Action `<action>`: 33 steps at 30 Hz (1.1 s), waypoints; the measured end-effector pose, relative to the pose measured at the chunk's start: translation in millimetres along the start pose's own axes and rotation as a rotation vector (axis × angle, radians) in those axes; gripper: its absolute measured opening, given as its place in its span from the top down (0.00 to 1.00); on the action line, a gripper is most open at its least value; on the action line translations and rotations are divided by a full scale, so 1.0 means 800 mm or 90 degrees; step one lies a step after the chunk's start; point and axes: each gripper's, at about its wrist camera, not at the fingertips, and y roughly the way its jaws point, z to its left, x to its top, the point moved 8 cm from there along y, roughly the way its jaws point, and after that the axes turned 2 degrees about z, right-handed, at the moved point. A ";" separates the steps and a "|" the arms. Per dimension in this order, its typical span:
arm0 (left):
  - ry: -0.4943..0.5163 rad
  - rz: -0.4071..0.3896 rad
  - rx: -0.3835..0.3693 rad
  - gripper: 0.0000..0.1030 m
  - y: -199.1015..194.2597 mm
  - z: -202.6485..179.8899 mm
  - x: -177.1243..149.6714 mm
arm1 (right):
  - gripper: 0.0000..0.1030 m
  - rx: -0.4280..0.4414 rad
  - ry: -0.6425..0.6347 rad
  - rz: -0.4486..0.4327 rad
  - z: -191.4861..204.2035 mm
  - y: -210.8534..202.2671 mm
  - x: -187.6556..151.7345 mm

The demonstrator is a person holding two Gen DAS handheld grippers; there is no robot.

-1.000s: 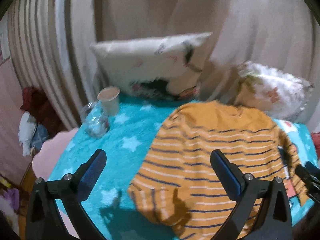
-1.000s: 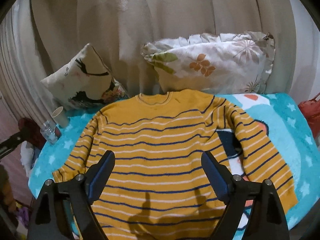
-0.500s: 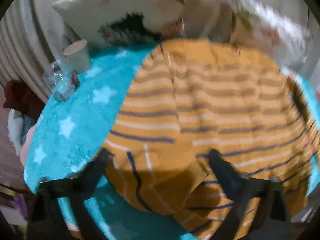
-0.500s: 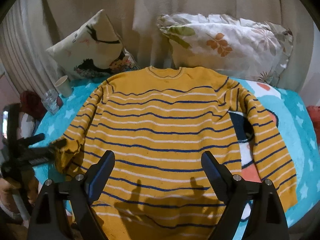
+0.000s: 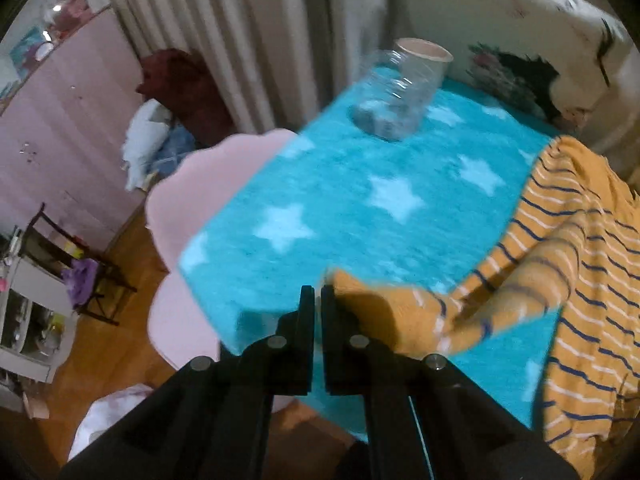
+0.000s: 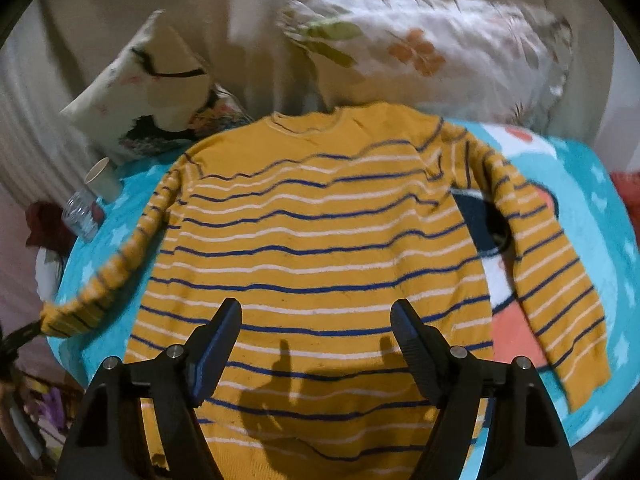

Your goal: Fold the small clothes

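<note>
Left tongs (image 5: 314,294) fully closed; sweater (image 6: 316,240) cuff (image 5: 360,300) touching right finger, grip unclear. Right tongs (image 6: 316,320) wide, closing, empty, above sweater hem.

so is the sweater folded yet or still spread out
Spread out, not folded. The sweater lies flat on the blanket, neckline and hem both showing. Its right sleeve is stretched out, the left sleeve pulled outward.

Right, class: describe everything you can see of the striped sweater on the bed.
The sweater is mustard-yellow knit with thin navy and white stripes, a round neck and long sleeves. It lies spread flat on the turquoise star blanket, neck towards the pillows. One cuff sits beside the shut left tool; whether it is pinched is unclear. The closing right tool hovers over its hem, empty.
</note>
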 end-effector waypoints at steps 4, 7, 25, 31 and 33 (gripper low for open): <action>-0.002 -0.018 -0.010 0.83 -0.016 0.002 -0.001 | 0.21 -0.001 0.033 0.014 -0.015 0.011 -0.003; 0.018 -0.031 -0.096 0.57 -0.027 -0.019 0.002 | 0.21 -0.014 0.065 0.028 -0.040 0.015 -0.010; 0.420 0.084 -0.324 0.40 -0.056 -0.278 -0.189 | 0.36 -0.015 0.101 0.179 -0.127 0.020 -0.142; 0.388 0.091 -0.242 0.84 -0.059 -0.260 -0.208 | 0.87 0.031 0.038 0.198 -0.114 0.026 -0.143; 0.369 0.093 -0.219 0.86 -0.064 -0.244 -0.214 | 0.89 0.053 0.033 0.211 -0.119 0.019 -0.150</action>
